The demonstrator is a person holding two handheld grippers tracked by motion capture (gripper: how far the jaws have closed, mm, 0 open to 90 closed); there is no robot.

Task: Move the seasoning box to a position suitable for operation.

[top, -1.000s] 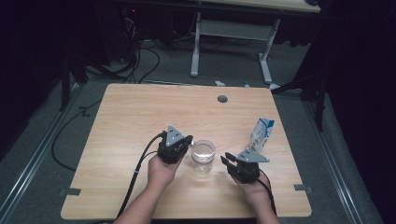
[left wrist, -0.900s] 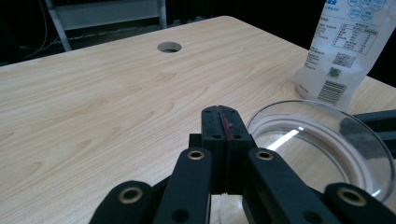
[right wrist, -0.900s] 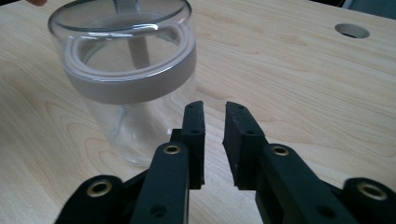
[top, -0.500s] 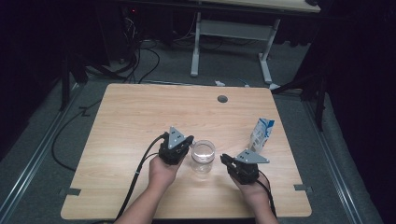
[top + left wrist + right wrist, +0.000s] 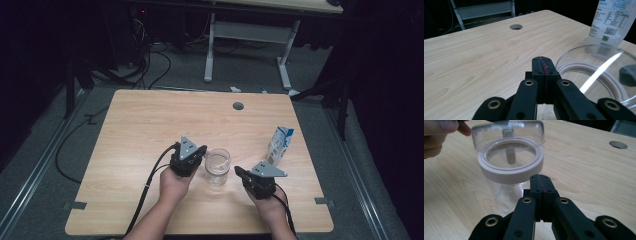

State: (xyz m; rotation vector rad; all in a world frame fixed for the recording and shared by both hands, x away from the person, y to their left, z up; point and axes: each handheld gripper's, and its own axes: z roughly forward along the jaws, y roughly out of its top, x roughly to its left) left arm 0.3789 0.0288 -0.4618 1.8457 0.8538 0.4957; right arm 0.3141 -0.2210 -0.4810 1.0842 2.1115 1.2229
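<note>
A clear glass jar (image 5: pixel 217 167) with a white rim ring (image 5: pixel 511 171) stands on the wooden table (image 5: pixel 150 125), its clear hinged lid (image 5: pixel 507 131) tipped up and open. My left gripper (image 5: pixel 201 152) sits just left of the jar, its jaws shut with nothing between them (image 5: pixel 542 63). The jar's rim (image 5: pixel 589 68) lies close on its right. My right gripper (image 5: pixel 240 172) points at the jar from the right. Its jaws have just been closing and stand shut on nothing (image 5: pixel 540 180), a little short of the jar.
A white and blue carton (image 5: pixel 280 144) stands upright right of the jar, tall behind it (image 5: pixel 611 22). A round cable hole (image 5: pixel 238 106) lies at the table's far side. Fingers of the other hand (image 5: pixel 439 132) show beside the jar. Cables trail off the near edge.
</note>
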